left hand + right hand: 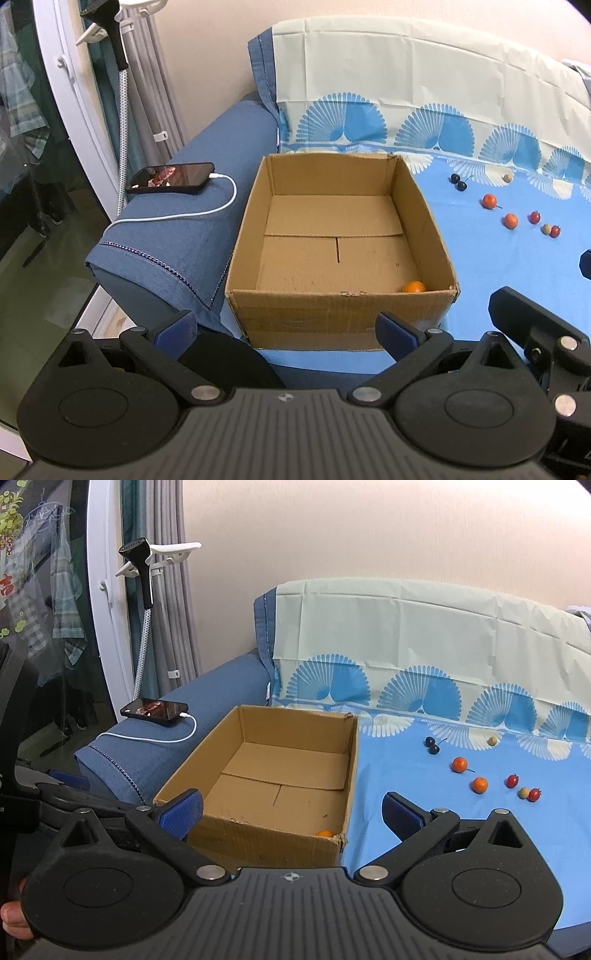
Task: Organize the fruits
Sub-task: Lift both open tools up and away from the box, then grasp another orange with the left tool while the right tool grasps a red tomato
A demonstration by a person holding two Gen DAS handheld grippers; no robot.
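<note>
An open cardboard box (340,306) (258,834) stands on the blue cloth, with one orange fruit (413,287) (325,833) in its near right corner. Small fruits lie on the cloth to the right: two dark cherries (458,182) (431,745), two orange fruits (489,201) (479,784), red ones (533,217) (512,781) and pale ones (507,178) (491,741). My left gripper (286,328) is open and empty in front of the box. My right gripper (291,814) is open and empty, just short of the box's near right corner.
A phone (171,178) (155,709) on a white cable lies on the blue sofa arm (177,236) left of the box. A garment steamer (142,568) and curtain stand behind. The patterned cloth (424,635) covers the sofa back. A hand (13,919) shows at lower left.
</note>
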